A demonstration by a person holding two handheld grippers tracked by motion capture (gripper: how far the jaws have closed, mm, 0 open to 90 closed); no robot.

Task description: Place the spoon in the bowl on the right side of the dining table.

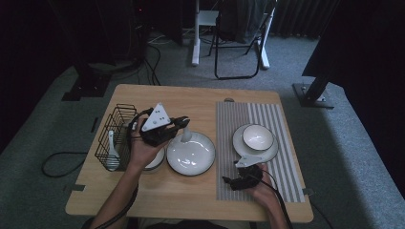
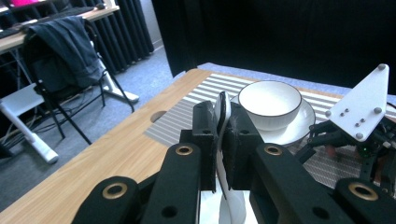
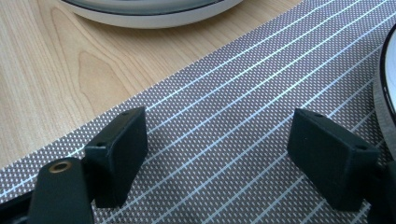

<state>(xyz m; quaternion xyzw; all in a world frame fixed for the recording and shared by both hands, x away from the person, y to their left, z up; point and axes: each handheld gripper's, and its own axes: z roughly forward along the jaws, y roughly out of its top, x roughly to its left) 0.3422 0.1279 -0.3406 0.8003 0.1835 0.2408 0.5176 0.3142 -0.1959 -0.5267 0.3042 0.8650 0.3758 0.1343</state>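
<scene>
white spoon (image 2: 224, 140) pinched upright between the left gripper (image 2: 219, 135) jaws, above the plate (image 1: 191, 153); right gripper (image 3: 219, 158) spread.

You're in a dim room with grey carpet floor (image 1: 191, 74) all round the light wood surface (image 1: 143, 191). Behind it there's a black-framed chair (image 1: 239, 43) beside a white desk leg (image 1: 196, 33). In the left gripper view a dark jacket (image 2: 65, 51) hangs over that chair. Dark curtains (image 2: 126, 32) run along the back wall. Black stand bases sit on the carpet at left (image 1: 86, 86) and right (image 1: 313, 93). Cables (image 1: 150, 67) trail across the floor at back left, and one loop (image 1: 55, 164) lies left of the surface.
</scene>
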